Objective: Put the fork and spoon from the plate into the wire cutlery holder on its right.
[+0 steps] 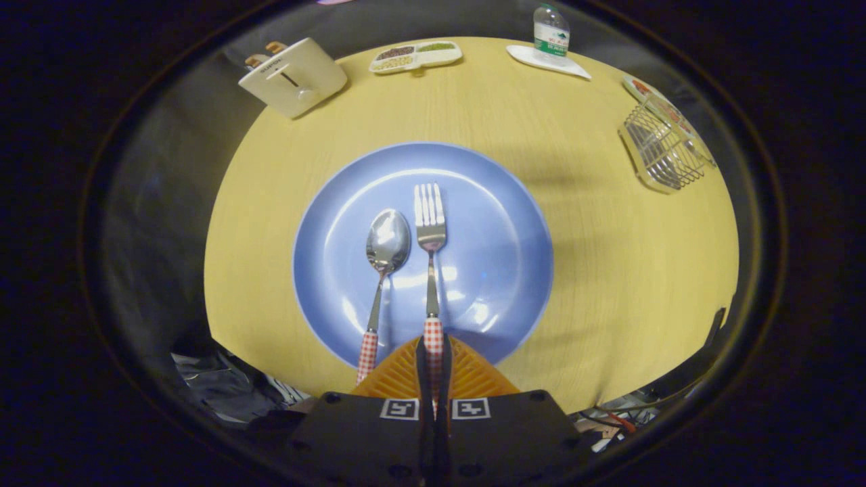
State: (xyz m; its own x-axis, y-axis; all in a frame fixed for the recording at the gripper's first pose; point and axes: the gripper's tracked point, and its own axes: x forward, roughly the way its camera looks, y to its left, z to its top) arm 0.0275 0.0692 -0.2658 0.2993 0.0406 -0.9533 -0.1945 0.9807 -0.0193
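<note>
The tool (pixel 434 352) is clenched on the fork (pixel 430 230) handle at the plate's (pixel 500 223) 6 o'clock edge. The spoon (pixel 386 250) lies just beside the fork at its 9 o'clock; the wire cutlery holder (pixel 662 152) stands at 2 o'clock on the counter (pixel 609 270).

Blue plate (pixel 487 223) on a pale yellow wood-grain bench (pixel 609 270). Silver spoon (pixel 385 257) and silver fork (pixel 430 237), each with a red-and-white checked handle. Cream toaster (pixel 294 78). Metallic wire cutlery holder (pixel 659 152). Clear bottle (pixel 551 34) with green-and-white label. White divided tray (pixel 415 56) holding brown and green contents.
</note>
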